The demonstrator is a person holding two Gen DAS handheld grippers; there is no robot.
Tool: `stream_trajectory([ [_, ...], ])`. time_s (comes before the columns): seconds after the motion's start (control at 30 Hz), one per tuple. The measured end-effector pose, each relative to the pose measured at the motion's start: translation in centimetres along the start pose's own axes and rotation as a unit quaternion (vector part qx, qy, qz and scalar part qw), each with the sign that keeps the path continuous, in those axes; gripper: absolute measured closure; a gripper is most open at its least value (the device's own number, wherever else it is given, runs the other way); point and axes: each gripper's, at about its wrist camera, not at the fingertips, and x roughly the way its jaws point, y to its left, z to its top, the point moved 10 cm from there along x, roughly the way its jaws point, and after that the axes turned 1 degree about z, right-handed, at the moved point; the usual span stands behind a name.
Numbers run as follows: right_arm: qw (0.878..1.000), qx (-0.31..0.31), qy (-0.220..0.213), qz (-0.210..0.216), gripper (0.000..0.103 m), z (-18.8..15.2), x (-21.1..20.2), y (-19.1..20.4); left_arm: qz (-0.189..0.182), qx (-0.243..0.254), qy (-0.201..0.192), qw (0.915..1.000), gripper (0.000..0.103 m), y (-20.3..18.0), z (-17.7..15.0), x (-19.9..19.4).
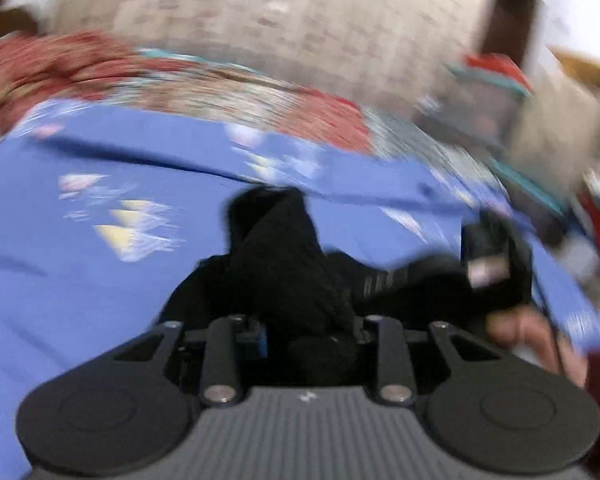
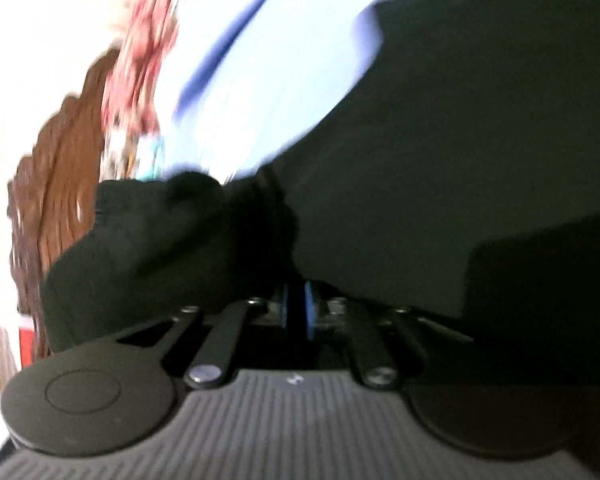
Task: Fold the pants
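Note:
The black pants (image 1: 284, 256) are bunched up over a blue bedsheet (image 1: 100, 280). My left gripper (image 1: 300, 336) is shut on a fold of the pants, which rises in a dark ridge in front of its fingers. In the left wrist view the other gripper (image 1: 488, 256) and the hand holding it show at the right, at the pants' far end. In the right wrist view the pants (image 2: 440, 140) fill most of the frame, and my right gripper (image 2: 298, 312) is shut on the cloth between its blue pads (image 2: 310, 312). Both views are blurred by motion.
A red floral blanket (image 1: 80, 68) lies along the far side of the bed. A beige patterned wall (image 1: 280, 12) stands behind it. Cluttered items (image 1: 500, 92) sit at the far right. In the right wrist view a brown carved headboard (image 2: 60, 184) is at the left.

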Motion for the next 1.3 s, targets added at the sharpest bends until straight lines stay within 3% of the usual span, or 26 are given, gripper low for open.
stream_trajectory([
  [0.07, 0.999, 0.026, -0.035, -0.004, 0.077, 0.6, -3.1, -1.9, -0.016, 0.037, 0.027, 0.9988, 0.037, -2.7, -1.6, 1.2],
  [0.13, 0.996, 0.053, -0.065, 0.004, 0.069, 0.6, -5.7, -3.4, -0.03, 0.057, 0.055, 0.9964, 0.026, -4.8, -3.2, 2.1],
  [0.2, 0.993, 0.078, -0.083, 0.028, 0.05, 0.2, -7.6, -4.3, -0.028, 0.072, 0.06, 0.9952, 0.023, -5.8, -4.0, 2.2],
  [0.3, 0.99, 0.091, -0.089, 0.065, 0.031, -0.6, -8.4, -4.3, -0.038, 0.058, 0.053, 0.9962, 0.016, -5.6, -3.4, 0.7],
  [0.43, 0.995, 0.049, -0.053, 0.064, 0.026, -2.4, -5.9, -2.3, -0.044, 0.006, 0.027, 0.9987, 0.011, -3.0, -1.5, -2.8],
  [0.5, 0.997, 0.017, -0.039, 0.056, 0.024, -3.4, -4.5, -1.1, -0.026, -0.032, 0.01, 0.9991, 0.01, -0.3, -0.6, -4.2],
  [0.57, 0.999, -0.037, -0.027, 0.012, 0.025, -4.1, -3.0, -0.3, 0.0, -0.083, 0.007, 0.9965, 0.011, 2.9, -0.4, -4.8],
  [0.6, 0.997, -0.071, -0.024, -0.016, 0.04, -4.4, -2.3, 0.1, 0.013, -0.113, 0.009, 0.9935, 0.013, 4.7, -0.6, -5.0],
  [0.67, 0.98, -0.175, -0.029, -0.092, 0.078, -5.2, -1.2, 0.9, 0.037, -0.164, 0.02, 0.9855, 0.024, 7.6, -1.3, -4.9],
  [0.77, 0.944, -0.29, -0.084, -0.135, 0.079, -5.0, -2.0, 2.5, 0.05, -0.213, 0.024, 0.9756, 0.031, 9.8, -1.8, -4.4],
  [0.83, 0.896, -0.382, -0.125, -0.189, 0.075, -5.1, -1.8, 3.1, 0.056, -0.215, 0.03, 0.9746, 0.031, 10.0, -1.9, -3.5],
  [0.87, 0.881, -0.403, -0.121, -0.218, 0.066, -5.4, -1.2, 2.4, 0.061, -0.21, 0.036, 0.975, 0.031, 9.9, -1.9, -2.8],
  [0.93, 0.886, -0.388, -0.115, -0.225, 0.054, -5.5, -0.7, 1.3, 0.059, -0.207, 0.056, 0.9749, 0.029, 9.3, -2.0, -1.0],
  [0.97, 0.894, -0.371, -0.122, -0.22, 0.038, -5.4, -1.5, 0.9, 0.052, -0.21, 0.064, 0.9742, 0.027, 8.9, -2.1, -0.2],
  [1.0, 0.901, -0.352, -0.126, -0.219, 0.035, -5.1, -2.1, 0.8, 0.045, -0.214, 0.07, 0.9733, 0.026, 8.6, -2.1, 0.3],
  [1.07, 0.911, -0.323, -0.156, -0.201, 0.036, -4.8, -4.1, 1.3, 0.025, -0.215, 0.075, 0.9734, 0.021, 7.4, -1.8, 1.2],
  [1.13, 0.919, -0.31, -0.177, -0.169, 0.036, -5.7, -6.9, 1.8, 0.014, -0.189, 0.076, 0.9789, 0.021, 5.8, -2.0, 1.7],
  [1.23, 0.923, -0.332, -0.151, -0.126, 0.041, -8.3, -6.4, 3.3, 0.044, -0.123, 0.105, 0.9859, 0.022, 4.1, -3.3, 3.0],
  [1.3, 0.921, -0.354, -0.108, -0.121, 0.052, -11.0, -5.1, 2.8, 0.077, -0.074, 0.13, 0.9857, 0.021, 3.8, -4.9, 4.1],
])
